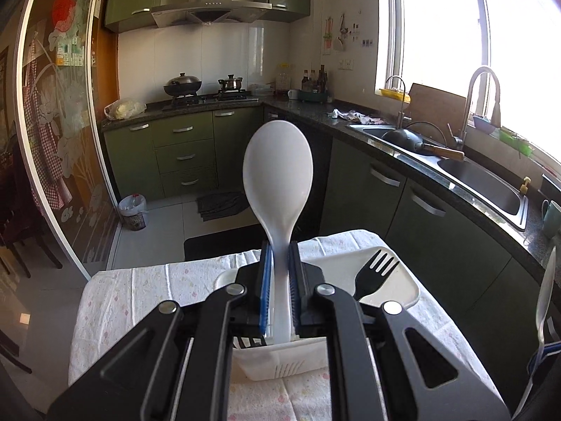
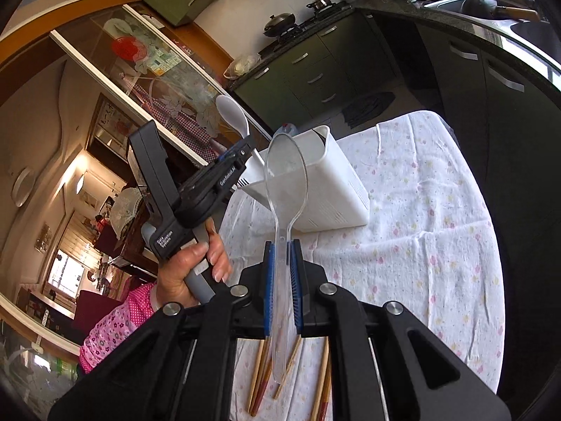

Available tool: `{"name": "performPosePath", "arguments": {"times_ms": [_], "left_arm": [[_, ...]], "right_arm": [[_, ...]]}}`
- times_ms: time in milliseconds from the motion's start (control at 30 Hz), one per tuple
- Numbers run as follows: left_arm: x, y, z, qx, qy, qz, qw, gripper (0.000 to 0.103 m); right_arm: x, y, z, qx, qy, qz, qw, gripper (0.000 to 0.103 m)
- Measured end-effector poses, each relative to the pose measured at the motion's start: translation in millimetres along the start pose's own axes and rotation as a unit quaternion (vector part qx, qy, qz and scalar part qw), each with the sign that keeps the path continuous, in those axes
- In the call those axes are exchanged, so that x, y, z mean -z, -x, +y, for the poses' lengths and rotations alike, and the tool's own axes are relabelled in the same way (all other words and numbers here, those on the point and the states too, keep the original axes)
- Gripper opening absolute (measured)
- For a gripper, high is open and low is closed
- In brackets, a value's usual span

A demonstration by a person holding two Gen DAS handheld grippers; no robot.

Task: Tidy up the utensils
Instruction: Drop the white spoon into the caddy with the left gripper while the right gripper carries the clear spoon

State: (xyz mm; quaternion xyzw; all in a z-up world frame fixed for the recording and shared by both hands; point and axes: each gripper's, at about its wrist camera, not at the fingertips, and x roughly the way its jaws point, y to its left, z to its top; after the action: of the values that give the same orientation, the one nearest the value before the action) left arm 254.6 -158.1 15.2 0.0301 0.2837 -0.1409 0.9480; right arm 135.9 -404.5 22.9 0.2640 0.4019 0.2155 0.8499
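Note:
My left gripper [image 1: 279,245] is shut on the handle of a white spoon [image 1: 277,172], held upright with the handle's end down in a white utensil holder [image 1: 284,361]. My right gripper [image 2: 281,245] is shut on a clear plastic spoon [image 2: 286,172], held above the table near the holder [image 2: 333,189]. The left gripper [image 2: 242,151] and white spoon [image 2: 233,114] also show in the right wrist view. A black fork [image 1: 373,273] lies on a white tray [image 1: 403,291]. Several wooden chopsticks [image 2: 261,375] lie on the cloth under the right gripper.
The table carries a white flowered cloth [image 2: 420,238]. Green cabinets [image 1: 182,151], a stove with pots [image 1: 203,87] and a sink counter [image 1: 473,175] surround the table. A bin [image 1: 133,210] and dark mats [image 1: 221,203] are on the floor.

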Motion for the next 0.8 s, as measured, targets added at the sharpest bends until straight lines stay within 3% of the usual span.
{"name": "performPosePath", "arguments": {"times_ms": [233, 367, 633, 800], "left_arm": [[15.6, -1.8, 8.5, -0.002, 0.005, 0.032, 0.9995, 0.011], [14.4, 3.8, 14.4, 0.006, 0.018, 0.034, 0.9992, 0.026], [11.0, 12.1, 8.3, 0.017, 0.01, 0.035, 0.9992, 0.026], [10.6, 23.1, 10.4, 0.019, 0.01, 0.029, 0.9993, 0.026]], "right_arm": [[-50.8, -19.1, 17.9, 0.002, 0.008, -0.043, 0.999, 0.01], [-73.2, -23.3, 26.4, 0.013, 0.009, -0.083, 0.996, 0.01], [-113.4, -32.3, 25.4, 0.068, 0.007, -0.191, 0.979, 0.01], [-125.8, -52.1, 22.2, 0.097, 0.036, -0.216, 0.971, 0.01]]}}
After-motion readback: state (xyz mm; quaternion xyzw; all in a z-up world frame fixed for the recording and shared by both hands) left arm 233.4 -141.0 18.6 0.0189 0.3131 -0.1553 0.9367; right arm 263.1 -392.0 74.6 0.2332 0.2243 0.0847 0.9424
